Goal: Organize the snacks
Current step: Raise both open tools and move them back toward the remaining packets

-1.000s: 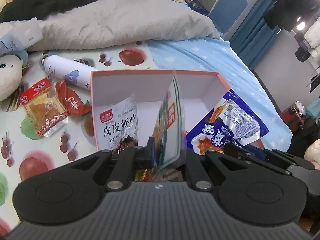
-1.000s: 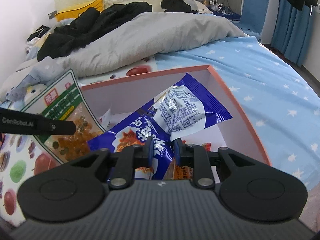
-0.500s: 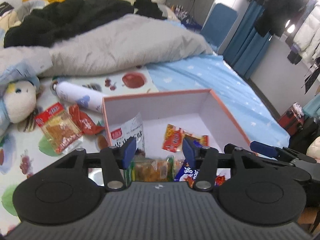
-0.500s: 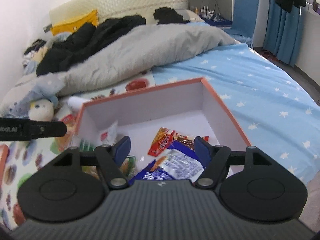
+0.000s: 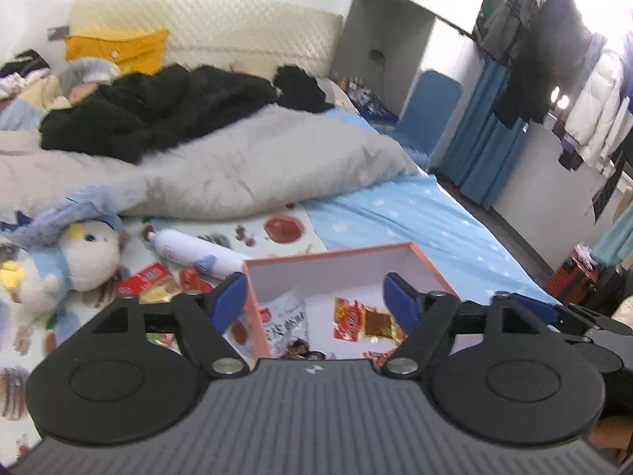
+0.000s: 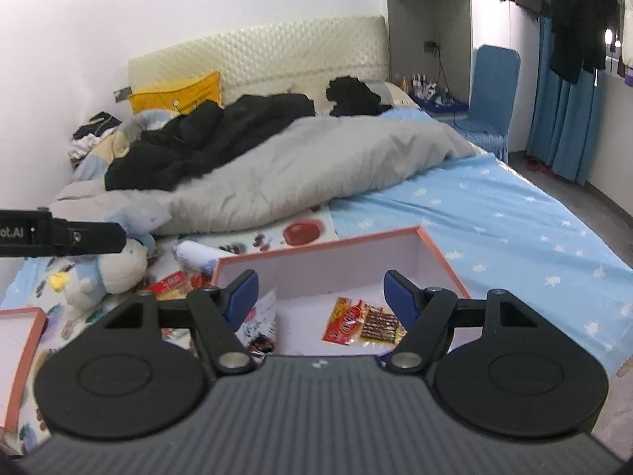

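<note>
A pink-rimmed white box (image 5: 336, 255) (image 6: 316, 245) sits on the bed below both grippers. Inside lie a red and brown snack packet (image 5: 362, 318) (image 6: 362, 324) and a white shrimp-snack bag (image 5: 287, 318) (image 6: 261, 318) at its left wall. My left gripper (image 5: 314, 297) hangs above the box, its jaws still opening, nothing between them. My right gripper (image 6: 319, 291) is held open above the box, also empty. Its arm (image 5: 569, 312) shows at the right of the left wrist view. Loose red snack packets (image 5: 148, 283) (image 6: 174, 281) lie on the sheet left of the box.
A white bottle (image 5: 198, 255) and a plush toy (image 5: 85, 261) lie left of the box on the fruit-print sheet. A grey duvet (image 6: 316, 166) and black clothes are heaped behind. Another pink-rimmed tray (image 6: 19, 352) sits at the far left. Blue star sheet (image 6: 514, 237) spreads to the right.
Both grippers let go of their snack bags, which dropped into the box, opened wide and rose up and back from the box.
</note>
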A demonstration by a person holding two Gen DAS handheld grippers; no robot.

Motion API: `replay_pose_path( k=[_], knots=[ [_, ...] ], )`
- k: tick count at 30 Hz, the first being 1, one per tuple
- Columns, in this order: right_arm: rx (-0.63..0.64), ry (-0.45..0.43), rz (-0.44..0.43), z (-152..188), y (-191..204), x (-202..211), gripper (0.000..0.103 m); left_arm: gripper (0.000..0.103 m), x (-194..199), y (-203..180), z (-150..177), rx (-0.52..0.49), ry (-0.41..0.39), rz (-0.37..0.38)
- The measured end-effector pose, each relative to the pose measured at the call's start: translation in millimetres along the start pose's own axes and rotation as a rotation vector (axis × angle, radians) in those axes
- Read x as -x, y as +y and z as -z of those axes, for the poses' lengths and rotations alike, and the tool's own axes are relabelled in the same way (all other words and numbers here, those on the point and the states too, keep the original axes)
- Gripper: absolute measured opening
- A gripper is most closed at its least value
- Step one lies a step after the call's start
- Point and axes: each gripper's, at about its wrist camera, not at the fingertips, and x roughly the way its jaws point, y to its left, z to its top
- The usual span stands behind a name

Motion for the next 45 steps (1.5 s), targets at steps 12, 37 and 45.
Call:
replay_pose_path(
  k=[12,37,45],
  knots=[
    [0.037,-0.061,-0.083,3,38,38,0.074,0.103,70,25,16,0.004,-0.075,-0.057],
    [0.090,-0.002,-0.204,55,97,46,0.074,0.103,105,63,95,0.031,-0.076,-0.251],
    [0.102,0.042,-0.219,75,106,46,0.074,0.103,109,80,128,0.028,-0.086,-0.276]
  ],
)
